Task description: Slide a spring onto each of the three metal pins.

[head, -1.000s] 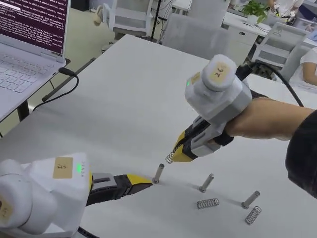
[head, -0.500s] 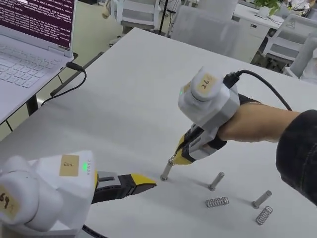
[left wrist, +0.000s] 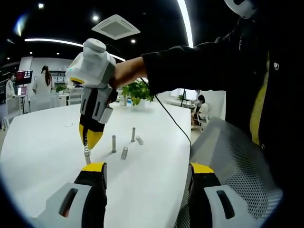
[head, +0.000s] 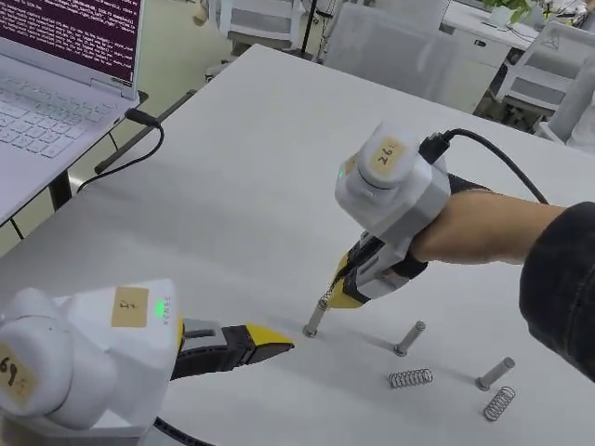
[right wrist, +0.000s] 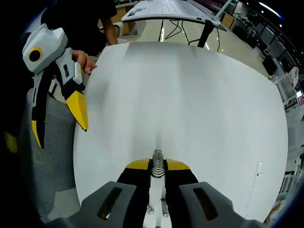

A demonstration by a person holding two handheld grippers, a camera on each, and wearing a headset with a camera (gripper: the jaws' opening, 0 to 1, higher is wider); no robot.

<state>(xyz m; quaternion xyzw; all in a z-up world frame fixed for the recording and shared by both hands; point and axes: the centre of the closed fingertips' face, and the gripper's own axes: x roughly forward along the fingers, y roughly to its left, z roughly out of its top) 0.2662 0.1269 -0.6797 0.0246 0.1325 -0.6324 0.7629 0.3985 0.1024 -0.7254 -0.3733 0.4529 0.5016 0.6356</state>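
Right tool clenched on a spring, whose rear coils hide between the jaws; long axis vertical, lower end at a standing pin. Left tool released.

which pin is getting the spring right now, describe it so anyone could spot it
On the white table, three metal pins stand in a row. Take the pin at the row's left end in the head view, nearest the left gripper. It alone has the right gripper over it, its fingers holding a spring at the pin's top.
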